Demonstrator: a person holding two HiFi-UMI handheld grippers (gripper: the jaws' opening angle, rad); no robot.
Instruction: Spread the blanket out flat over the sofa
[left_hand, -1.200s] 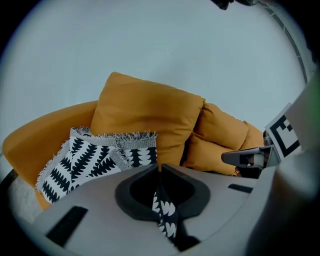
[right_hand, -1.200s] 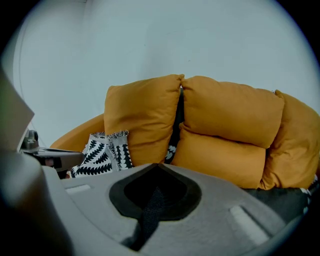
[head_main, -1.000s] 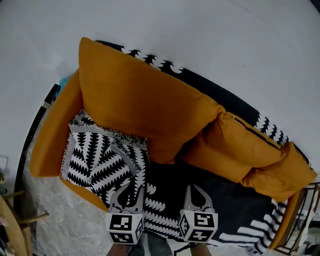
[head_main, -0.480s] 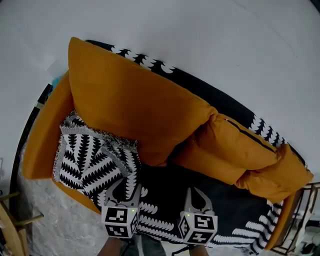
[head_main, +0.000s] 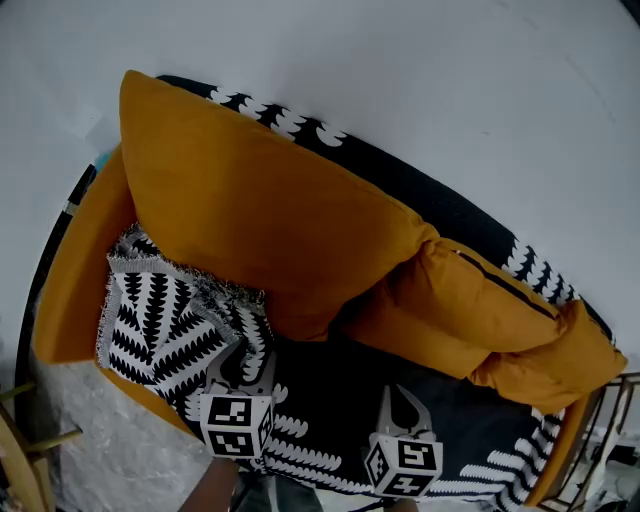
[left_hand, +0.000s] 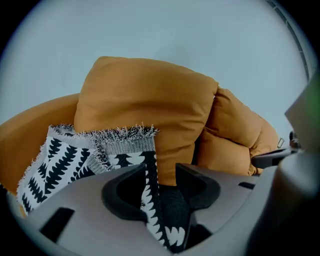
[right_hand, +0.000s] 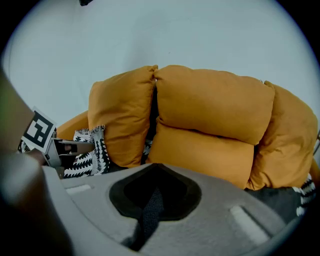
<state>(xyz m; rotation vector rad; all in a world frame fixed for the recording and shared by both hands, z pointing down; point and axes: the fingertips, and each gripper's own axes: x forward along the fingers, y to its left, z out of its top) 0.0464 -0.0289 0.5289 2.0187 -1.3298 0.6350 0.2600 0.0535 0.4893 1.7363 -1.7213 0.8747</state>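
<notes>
Left hand-held gripper (left_hand: 161, 171) gaping, fringed knit blanket (left_hand: 55, 160)

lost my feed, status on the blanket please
Left gripper just opening, blanket between jaws, unpinched. Right gripper shut on blanket. One end folded back, orange cushions resting on it.

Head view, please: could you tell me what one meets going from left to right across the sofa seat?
sofa arm → bunched blanket → left gripper → right gripper → end cushion
</notes>
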